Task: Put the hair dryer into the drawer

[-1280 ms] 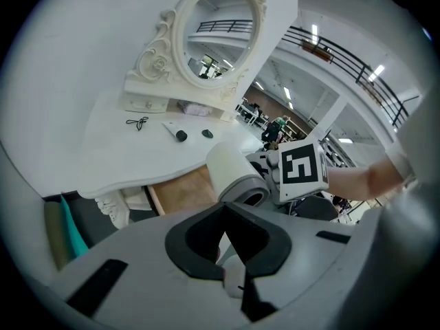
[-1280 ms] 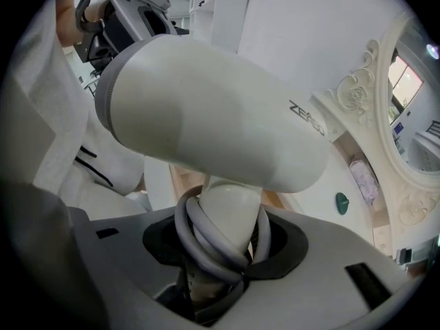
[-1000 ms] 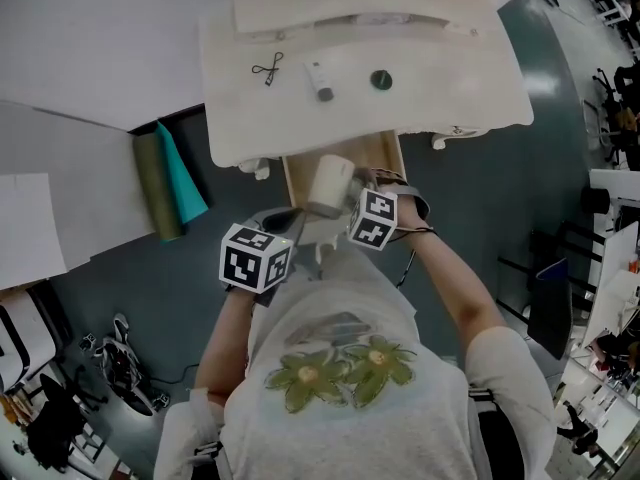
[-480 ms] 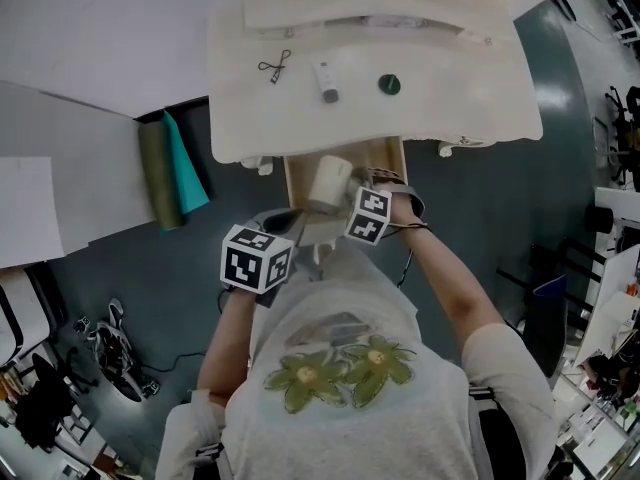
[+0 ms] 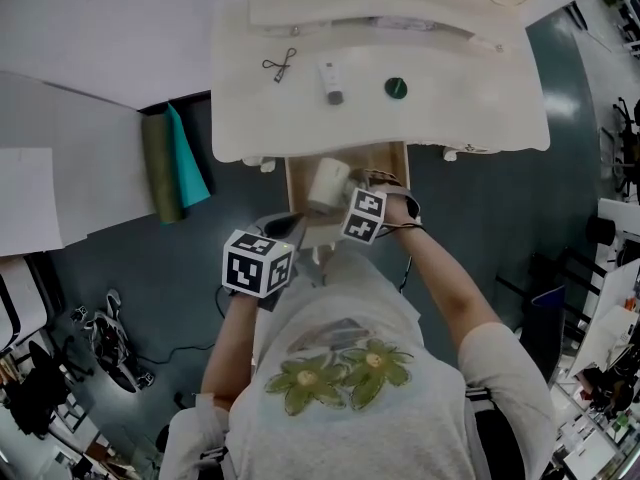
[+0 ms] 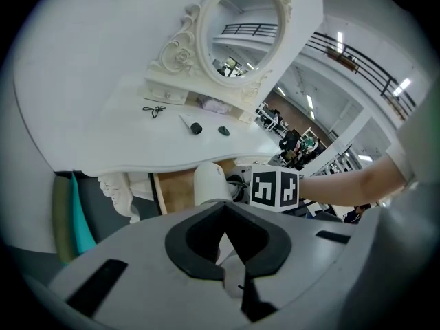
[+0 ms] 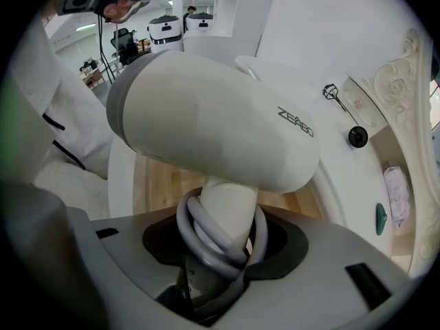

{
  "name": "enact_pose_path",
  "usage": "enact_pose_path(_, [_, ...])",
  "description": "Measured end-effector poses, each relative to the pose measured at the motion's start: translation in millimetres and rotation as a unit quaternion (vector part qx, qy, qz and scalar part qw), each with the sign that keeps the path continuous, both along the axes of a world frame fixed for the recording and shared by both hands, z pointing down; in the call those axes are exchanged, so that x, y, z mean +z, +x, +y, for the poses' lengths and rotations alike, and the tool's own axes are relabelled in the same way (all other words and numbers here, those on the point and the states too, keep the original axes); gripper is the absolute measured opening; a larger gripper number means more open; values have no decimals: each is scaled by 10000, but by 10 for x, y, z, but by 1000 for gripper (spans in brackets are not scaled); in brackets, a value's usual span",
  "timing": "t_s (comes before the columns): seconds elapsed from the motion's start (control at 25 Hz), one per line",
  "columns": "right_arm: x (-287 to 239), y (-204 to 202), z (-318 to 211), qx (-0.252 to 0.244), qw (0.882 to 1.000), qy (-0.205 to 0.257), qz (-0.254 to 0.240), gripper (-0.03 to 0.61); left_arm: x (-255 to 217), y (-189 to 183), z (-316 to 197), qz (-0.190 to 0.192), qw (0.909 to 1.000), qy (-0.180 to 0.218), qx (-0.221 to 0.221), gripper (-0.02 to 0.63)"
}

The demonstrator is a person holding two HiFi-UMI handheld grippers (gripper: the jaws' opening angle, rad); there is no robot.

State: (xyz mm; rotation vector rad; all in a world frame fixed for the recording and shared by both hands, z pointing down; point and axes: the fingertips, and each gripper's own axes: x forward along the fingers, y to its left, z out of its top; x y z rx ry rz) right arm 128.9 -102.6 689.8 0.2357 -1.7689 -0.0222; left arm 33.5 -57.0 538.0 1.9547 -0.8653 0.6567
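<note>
Only the right gripper view shows the grip. The right gripper (image 7: 220,249) is clenched on the handle of the white hair dryer (image 7: 213,126), its 2 jaws pressing the grey cord (image 7: 206,243) coiled round that handle. The head view adds the place: the dryer is over the open wooden drawer (image 5: 388,161), under the front edge of the white dressing table (image 5: 470,98). Whether it touches the drawer floor cannot be told. On the tabletop lie an eyelash curler (image 5: 280,65), a small tube (image 5: 331,81) and a dark round cap (image 5: 396,88). The left gripper view shows the oval mirror (image 6: 247,26) behind them. The left gripper (image 6: 223,238) is just beside the dryer, jaws closed together and empty.
</note>
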Motion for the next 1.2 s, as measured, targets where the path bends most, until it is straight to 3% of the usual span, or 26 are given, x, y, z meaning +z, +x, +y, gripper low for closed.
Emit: enact_pose_path(1.2, [686,-103,-33,62,9995,-194,260,209,202,-74,-3,-143,9993,-288,-204,9])
